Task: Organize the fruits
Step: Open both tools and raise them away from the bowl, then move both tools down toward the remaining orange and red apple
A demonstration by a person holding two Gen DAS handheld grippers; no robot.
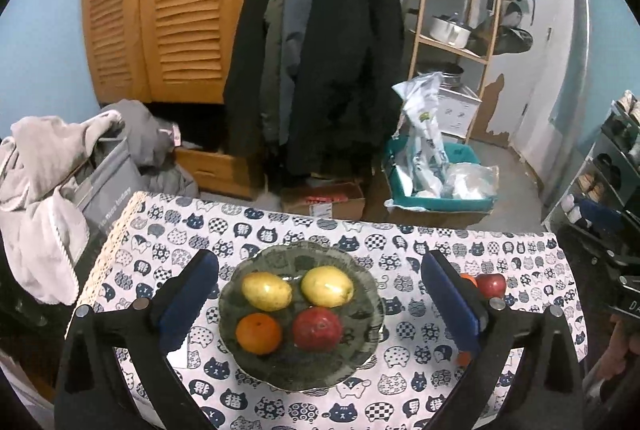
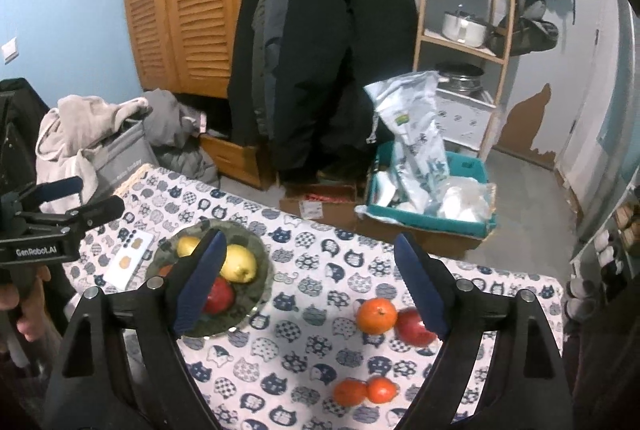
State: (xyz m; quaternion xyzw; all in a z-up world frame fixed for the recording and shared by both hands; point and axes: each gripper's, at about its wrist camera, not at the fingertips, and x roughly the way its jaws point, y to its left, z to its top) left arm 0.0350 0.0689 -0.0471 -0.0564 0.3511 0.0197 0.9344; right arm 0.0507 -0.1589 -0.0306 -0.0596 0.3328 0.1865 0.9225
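Item: fruit sorting on a table under a cat-print cloth (image 1: 280,226). A dark scalloped plate (image 1: 362,350) holds four pieces, grouped by kind: two yellow fruits (image 1: 266,291) at the far side, one orange (image 1: 258,333) and one red apple (image 1: 317,328) nearer. The left gripper (image 1: 320,304) hangs above the plate, jaws spread wide with nothing between them, framing the dish. The right gripper (image 2: 308,290) is likewise parted and empty, poised over the bare cloth. Still loose on the cloth, well apart from the plate: a larger orange (image 2: 377,315) touching or just beside a second red apple (image 2: 414,328), and two small oranges (image 2: 366,391) side by side nearer the camera. Judgement: the task is about half complete; the loose fruit sits on the right gripper's side, so the larger orange seems the likely next pick.
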